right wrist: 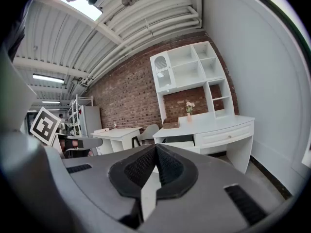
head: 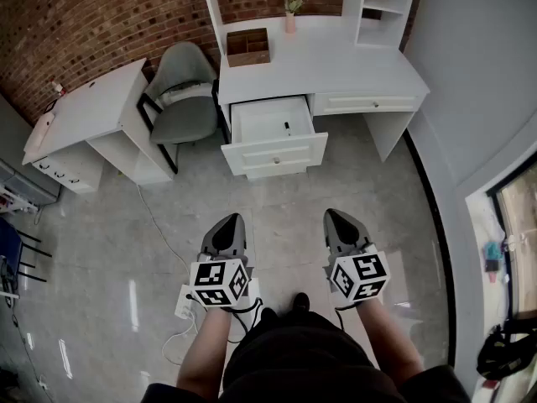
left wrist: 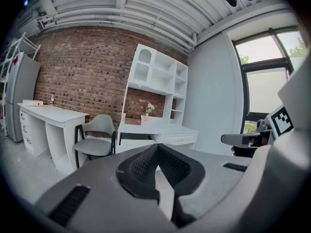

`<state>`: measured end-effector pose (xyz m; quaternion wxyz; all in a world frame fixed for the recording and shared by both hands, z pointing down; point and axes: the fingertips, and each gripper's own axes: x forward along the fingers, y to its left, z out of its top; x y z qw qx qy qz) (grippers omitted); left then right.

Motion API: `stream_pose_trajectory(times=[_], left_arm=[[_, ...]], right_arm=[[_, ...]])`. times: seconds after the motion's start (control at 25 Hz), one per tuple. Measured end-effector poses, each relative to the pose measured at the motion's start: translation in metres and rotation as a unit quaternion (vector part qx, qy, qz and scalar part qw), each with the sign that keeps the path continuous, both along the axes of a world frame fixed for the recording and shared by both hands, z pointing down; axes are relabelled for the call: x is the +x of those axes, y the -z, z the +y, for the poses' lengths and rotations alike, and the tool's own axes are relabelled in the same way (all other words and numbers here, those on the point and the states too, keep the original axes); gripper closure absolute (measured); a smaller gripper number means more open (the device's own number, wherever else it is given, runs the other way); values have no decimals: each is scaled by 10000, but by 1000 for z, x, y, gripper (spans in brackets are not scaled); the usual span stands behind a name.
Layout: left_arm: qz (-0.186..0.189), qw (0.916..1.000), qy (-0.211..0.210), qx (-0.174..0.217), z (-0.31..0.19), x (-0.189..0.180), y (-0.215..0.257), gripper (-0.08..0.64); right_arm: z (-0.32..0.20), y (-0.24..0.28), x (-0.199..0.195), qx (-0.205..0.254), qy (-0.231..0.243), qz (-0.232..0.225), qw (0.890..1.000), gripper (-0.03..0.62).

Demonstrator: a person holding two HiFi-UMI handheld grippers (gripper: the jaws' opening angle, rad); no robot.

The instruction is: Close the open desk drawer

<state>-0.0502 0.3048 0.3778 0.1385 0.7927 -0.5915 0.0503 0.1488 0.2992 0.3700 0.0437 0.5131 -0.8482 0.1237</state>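
Head view looks down on both my grippers, held side by side over the grey tiled floor [head: 285, 204], well apart from the furniture ahead. My left gripper [head: 232, 218] is clenched and empty. In the left gripper view its dark ribbed pads [left wrist: 141, 167] meet at a point with nothing between them. My right gripper [head: 332, 213] is clenched the same way, and the right gripper view shows its pads [right wrist: 170, 167] touching at the tip, also with nothing held. Each gripper carries its marker cube, the left cube [head: 220, 281] and the right cube [head: 359, 275], close to my forearms.

The drawer [head: 275, 152] stands pulled out from under the front edge of the white surface [head: 336, 70], toward its left end. Its front panel faces me, and one small dark thing lies on the white bottom, too small to tell what it is. To the right along the same front edge, a second drawer [head: 365, 102] sits flush.

On the surface, a wooden box [head: 248, 47] stands near the back left corner. A pink vase of flowers [head: 291, 11] stands at the back edge just right of it. White shelves [head: 382, 7] rise from the back right corner.

A grey-green chair [head: 185, 99] stands just left of the surface, and another white desk [head: 88, 112] is beyond the chair.
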Motion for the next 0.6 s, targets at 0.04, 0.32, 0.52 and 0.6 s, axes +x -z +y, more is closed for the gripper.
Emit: stream_pose_trajectory(times=[0.04,0.32,0.52,0.6], left_arm=[[-3,10000,8,5,-2,1,-1,551],[-35,9999,76,-64,-9,13,-8,551],[-29,9990,416,-134,-11,6,-13,551],[-43,9985,517,-173,-13,5,-17,551]], right_arm=[[-3,0,1,16,10,-22,10000,588],[-10,-8,15,-55,-58,-133,9999,588],[-12,-18,19,-184,30,-95,9998,588],[-13,-22,22,-194,64,-37,9998,588]])
